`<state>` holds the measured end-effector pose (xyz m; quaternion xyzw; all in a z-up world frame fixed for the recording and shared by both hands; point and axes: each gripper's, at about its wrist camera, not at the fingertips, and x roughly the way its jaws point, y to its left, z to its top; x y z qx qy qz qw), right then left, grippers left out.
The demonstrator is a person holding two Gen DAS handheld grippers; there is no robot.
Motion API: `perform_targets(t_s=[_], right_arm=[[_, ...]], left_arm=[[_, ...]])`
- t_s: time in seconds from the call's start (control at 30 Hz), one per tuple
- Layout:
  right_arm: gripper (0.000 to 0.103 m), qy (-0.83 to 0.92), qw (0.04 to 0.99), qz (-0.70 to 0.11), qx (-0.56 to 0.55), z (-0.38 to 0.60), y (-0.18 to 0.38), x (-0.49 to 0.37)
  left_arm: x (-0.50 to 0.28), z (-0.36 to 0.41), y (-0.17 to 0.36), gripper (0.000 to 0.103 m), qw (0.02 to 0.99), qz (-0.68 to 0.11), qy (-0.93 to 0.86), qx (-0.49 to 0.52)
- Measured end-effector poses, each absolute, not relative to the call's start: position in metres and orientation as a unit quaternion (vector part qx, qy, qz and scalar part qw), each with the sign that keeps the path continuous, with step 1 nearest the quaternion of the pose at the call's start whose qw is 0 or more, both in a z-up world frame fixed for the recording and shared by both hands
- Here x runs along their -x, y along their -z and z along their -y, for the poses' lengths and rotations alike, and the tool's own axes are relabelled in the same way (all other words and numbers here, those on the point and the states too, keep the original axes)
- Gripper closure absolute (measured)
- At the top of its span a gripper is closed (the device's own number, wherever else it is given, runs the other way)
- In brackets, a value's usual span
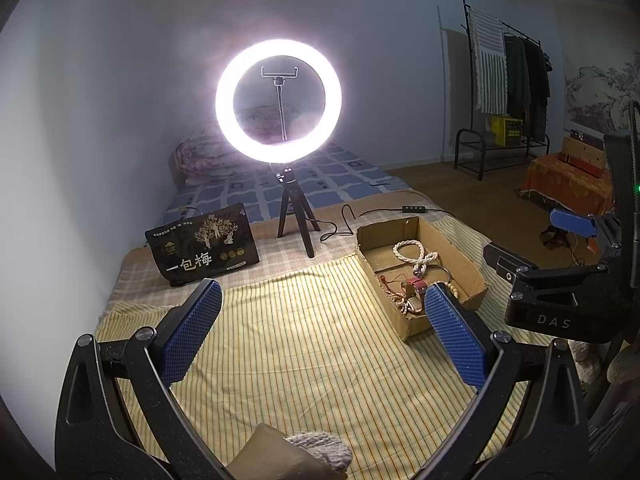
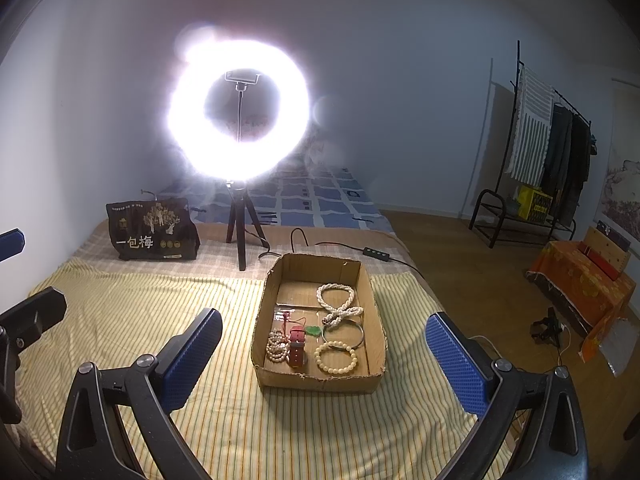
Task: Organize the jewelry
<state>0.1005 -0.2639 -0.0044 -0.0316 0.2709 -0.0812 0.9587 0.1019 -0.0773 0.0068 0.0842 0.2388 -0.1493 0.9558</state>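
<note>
A shallow cardboard box (image 2: 266,308) stands on the striped cloth and holds the jewelry: a white bead necklace (image 2: 338,300), a red watch (image 2: 297,346), a cream bead bracelet (image 2: 335,357), a metal bangle (image 2: 358,334), a green pendant (image 2: 314,331) and a small bead string (image 2: 277,347). My right gripper (image 2: 324,330) is open and empty, held above the near end of the box. My left gripper (image 1: 322,304) is open and empty, left of the box (image 1: 472,258); the necklace (image 1: 414,254) shows there. The right gripper also shows at the right of the left wrist view (image 1: 560,240).
A lit ring light on a black tripod (image 2: 240,216) stands behind the box, its cable and switch (image 2: 376,254) trailing right. A black snack bag (image 2: 154,230) stands at the back left. The bed edge drops to a wooden floor (image 2: 480,276) on the right.
</note>
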Motion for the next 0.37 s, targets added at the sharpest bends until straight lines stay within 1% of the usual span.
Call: perform_targets(t_s=[0.37], right_arm=[[0.0,0.076,0.957,-0.276,0.037,0.2637,0.0062,-0.1025]], left_arm=[[-0.1016,0.079,-0.0063,0.0,0.958,-0.231,0.142,-0.09]])
